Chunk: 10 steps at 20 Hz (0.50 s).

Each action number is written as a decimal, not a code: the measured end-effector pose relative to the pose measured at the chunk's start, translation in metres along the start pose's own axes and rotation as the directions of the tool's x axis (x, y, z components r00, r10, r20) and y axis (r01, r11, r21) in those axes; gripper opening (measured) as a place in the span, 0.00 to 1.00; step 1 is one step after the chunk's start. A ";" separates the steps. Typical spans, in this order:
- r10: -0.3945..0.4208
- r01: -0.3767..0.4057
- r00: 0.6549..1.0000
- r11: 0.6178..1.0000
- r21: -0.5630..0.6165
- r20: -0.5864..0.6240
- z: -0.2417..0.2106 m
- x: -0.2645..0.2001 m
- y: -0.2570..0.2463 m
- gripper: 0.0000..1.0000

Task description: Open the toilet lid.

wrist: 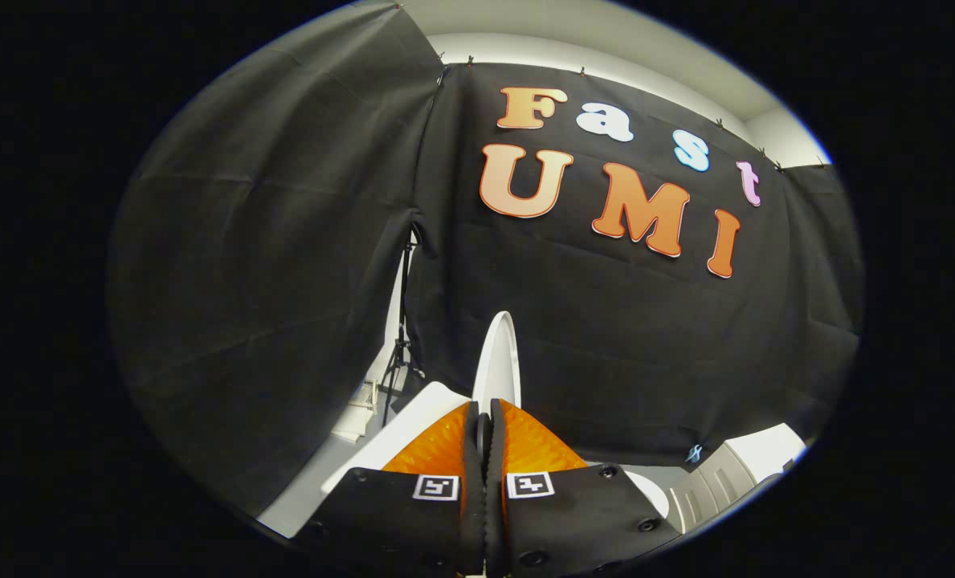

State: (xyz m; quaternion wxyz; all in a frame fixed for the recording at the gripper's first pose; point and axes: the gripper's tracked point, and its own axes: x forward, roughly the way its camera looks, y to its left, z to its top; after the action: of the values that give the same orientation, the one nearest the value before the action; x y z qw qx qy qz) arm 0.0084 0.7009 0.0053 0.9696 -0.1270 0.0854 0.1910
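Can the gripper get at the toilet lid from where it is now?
Probably yes: the gripper already appears shut on the raised toilet lid, whose edge stands up just beyond the fingers, with nothing between.

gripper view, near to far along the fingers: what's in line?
Gripper, fingers closed together with the thin white toilet lid edge rising from between the tips → black cloth booth wall → white room wall above the cloth.

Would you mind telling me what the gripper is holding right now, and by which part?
The gripper is shut on the white plastic toilet lid, both fingers pinching its thin free edge.
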 end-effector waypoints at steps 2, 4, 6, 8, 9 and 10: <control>-0.012 0.012 1.000 1.000 -0.013 0.000 0.000 -0.001 0.003 0.08; -0.025 0.025 1.000 1.000 -0.004 0.004 -0.001 -0.003 0.000 0.09; 0.008 -0.008 1.000 1.000 0.030 -0.002 -0.004 -0.001 0.003 0.15; 0.054 -0.054 0.998 0.997 0.048 -0.010 -0.006 -0.001 0.006 0.34; 0.080 -0.079 0.997 0.996 0.052 -0.009 -0.003 -0.004 0.009 0.43; 0.098 -0.097 0.995 0.994 0.050 -0.010 -0.003 -0.007 0.014 0.53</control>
State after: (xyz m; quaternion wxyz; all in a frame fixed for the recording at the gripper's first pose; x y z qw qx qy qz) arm -0.0036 0.7104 0.0011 0.9614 -0.0998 0.1020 0.2354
